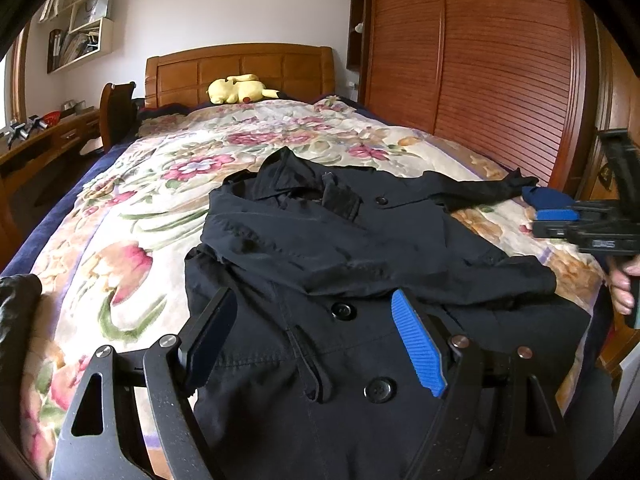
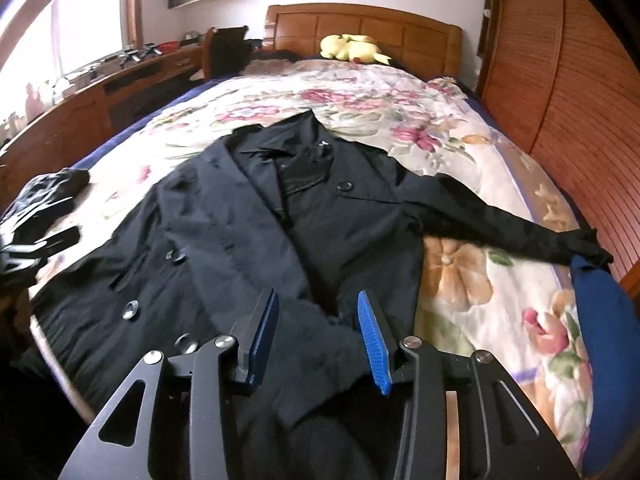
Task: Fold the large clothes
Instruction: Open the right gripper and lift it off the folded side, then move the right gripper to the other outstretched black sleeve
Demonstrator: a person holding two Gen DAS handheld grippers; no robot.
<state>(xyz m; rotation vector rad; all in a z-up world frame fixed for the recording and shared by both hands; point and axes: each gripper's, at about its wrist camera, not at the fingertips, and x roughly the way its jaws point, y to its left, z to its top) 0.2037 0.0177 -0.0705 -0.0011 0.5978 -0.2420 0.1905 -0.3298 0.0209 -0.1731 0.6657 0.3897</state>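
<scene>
A black double-breasted coat [image 1: 340, 248] lies face up on the floral bedspread [image 1: 160, 168], collar toward the headboard. Its left sleeve is folded across the chest; the other sleeve [image 2: 516, 232] stretches out toward the bed's right edge. My left gripper [image 1: 316, 312] is open and empty, hovering over the coat's front by the buttons. My right gripper [image 2: 318, 304] is open and empty above the folded sleeve's cuff; it also shows at the right edge of the left wrist view [image 1: 576, 220]. The coat [image 2: 280, 216] fills the middle of the right wrist view.
A yellow plush toy [image 1: 236, 89] lies by the wooden headboard [image 1: 240, 68]. A wooden wardrobe [image 1: 500, 60] runs along the bed's right side. A desk [image 2: 120, 80] and chair [image 2: 224, 52] stand on the left. A blue cloth [image 2: 608, 320] lies at the bed's right edge.
</scene>
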